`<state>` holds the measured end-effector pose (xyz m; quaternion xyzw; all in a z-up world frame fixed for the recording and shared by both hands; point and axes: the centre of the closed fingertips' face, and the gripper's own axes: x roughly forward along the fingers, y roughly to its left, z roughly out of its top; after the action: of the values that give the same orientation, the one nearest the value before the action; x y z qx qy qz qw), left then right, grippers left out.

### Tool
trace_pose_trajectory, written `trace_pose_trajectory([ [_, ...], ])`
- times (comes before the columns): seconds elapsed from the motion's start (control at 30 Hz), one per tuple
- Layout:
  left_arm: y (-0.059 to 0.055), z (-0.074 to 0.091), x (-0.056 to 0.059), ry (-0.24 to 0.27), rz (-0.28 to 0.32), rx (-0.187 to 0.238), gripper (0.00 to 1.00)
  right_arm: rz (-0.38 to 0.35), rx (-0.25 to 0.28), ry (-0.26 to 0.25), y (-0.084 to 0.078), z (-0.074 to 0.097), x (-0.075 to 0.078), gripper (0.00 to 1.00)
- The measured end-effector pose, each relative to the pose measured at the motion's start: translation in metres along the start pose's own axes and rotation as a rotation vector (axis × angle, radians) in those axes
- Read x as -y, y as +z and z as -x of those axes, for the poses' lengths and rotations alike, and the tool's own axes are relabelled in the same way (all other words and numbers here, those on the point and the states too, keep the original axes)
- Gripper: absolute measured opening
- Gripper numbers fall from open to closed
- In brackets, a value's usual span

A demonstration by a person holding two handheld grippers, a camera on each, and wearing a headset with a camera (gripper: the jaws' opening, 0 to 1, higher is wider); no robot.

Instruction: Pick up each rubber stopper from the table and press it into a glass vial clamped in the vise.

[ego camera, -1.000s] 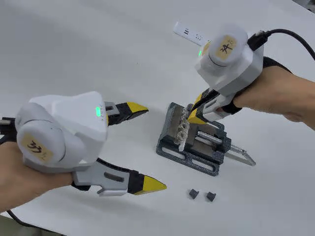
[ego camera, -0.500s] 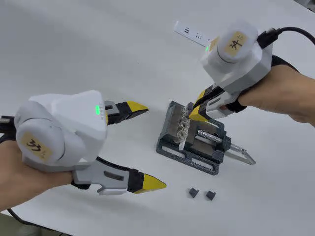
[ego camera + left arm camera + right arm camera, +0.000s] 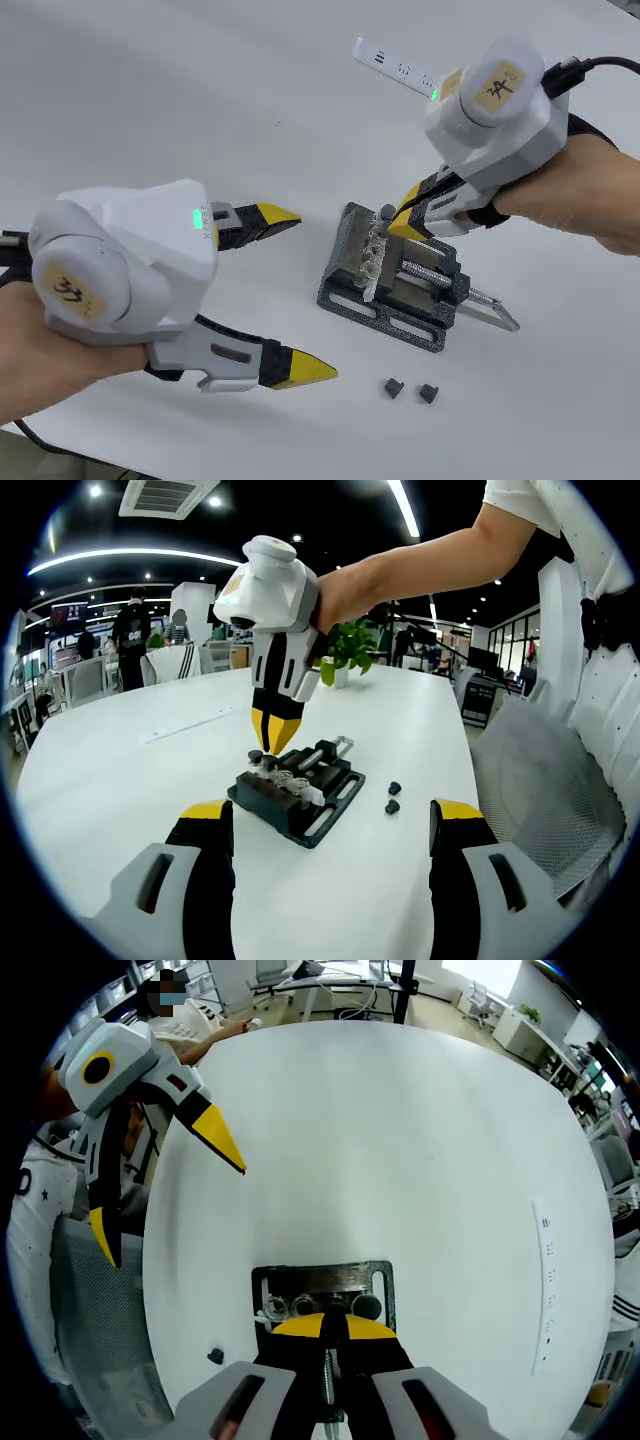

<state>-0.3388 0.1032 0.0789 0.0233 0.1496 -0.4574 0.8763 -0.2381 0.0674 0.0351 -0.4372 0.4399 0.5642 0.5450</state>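
A dark vise (image 3: 395, 290) holds a row of glass vials (image 3: 373, 258). A dark rubber stopper (image 3: 386, 211) sits in the far end vial. My right gripper (image 3: 402, 224) hangs just above that end, jaws shut with nothing seen between them. In the right gripper view its shut tips (image 3: 330, 1326) hover over the vise (image 3: 322, 1282), with the stoppered vial (image 3: 367, 1306) beside the bare vials (image 3: 288, 1307). Two loose stoppers (image 3: 394, 388) (image 3: 428, 393) lie on the table in front of the vise. My left gripper (image 3: 292, 293) stands open left of the vise, holding nothing.
A white power strip (image 3: 395, 68) lies at the back of the white table (image 3: 200, 90). The vise's screw handle (image 3: 490, 308) sticks out to the right. In the left gripper view, the vise (image 3: 298, 792) and loose stoppers (image 3: 393, 797) lie ahead of my open jaws.
My right gripper has lifted up and to the right, off the vise, uncovering the stopper in the end vial. The left gripper has stayed where it was.
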Motion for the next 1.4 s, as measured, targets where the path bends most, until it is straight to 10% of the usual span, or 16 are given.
trace_pose_trajectory([
  [1.4,0.0035,-0.0066,-0.0036,-0.005,0.005,0.018,0.77,0.006,-0.029,0.041,0.0006,-0.0087,0.003,0.0],
])
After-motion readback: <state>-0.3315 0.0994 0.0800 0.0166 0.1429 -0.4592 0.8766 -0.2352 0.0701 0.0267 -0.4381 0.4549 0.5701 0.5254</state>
